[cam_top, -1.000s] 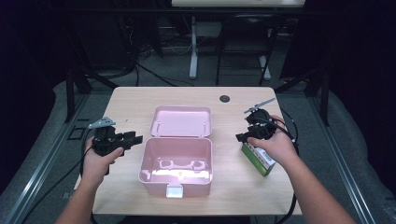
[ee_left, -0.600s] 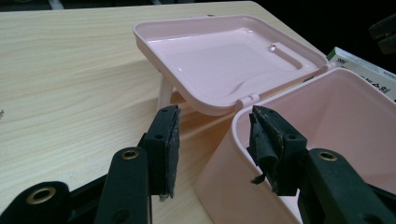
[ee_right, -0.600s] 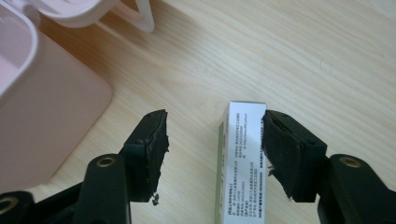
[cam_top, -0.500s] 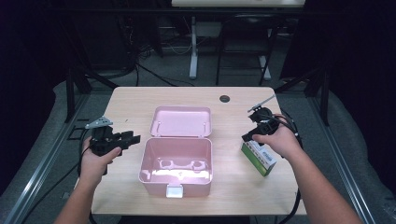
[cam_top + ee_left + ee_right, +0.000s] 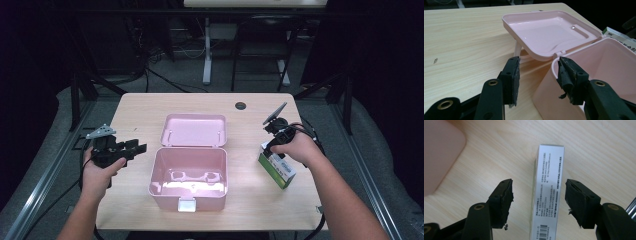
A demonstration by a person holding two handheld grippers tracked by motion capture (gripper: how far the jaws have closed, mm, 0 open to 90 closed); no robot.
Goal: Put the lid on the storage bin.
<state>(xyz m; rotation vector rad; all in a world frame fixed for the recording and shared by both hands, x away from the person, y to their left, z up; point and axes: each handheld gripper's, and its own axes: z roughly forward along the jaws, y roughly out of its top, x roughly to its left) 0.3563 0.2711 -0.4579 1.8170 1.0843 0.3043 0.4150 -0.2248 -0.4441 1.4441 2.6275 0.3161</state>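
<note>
Green-and-white carton (image 5: 278, 167) lies flat on the light wooden table (image 5: 135, 112), near the right edge and well apart from the pink plastic box (image 5: 188, 172) that sits open in the middle. In the right gripper view the carton's white printed side (image 5: 547, 195) runs lengthwise between the two black jaws, which are spread wide on either side of it with clear gaps, so nothing is pinched. From above, the right gripper (image 5: 274, 141) hangs over the carton's far end, held in the person's right hand (image 5: 296, 149). The box's lid (image 5: 194, 130) is thrown back behind its tub, inner face up, and a white latch (image 5: 187, 204) shows on the near wall. The left gripper (image 5: 136, 148) hovers just left of the box in the left hand (image 5: 98, 170), its jaws parted and empty; in the left gripper view they frame the tub's near corner and the hinge (image 5: 558, 53). A small dark round fitting (image 5: 240, 105) sits in the tabletop near the far edge.
</note>
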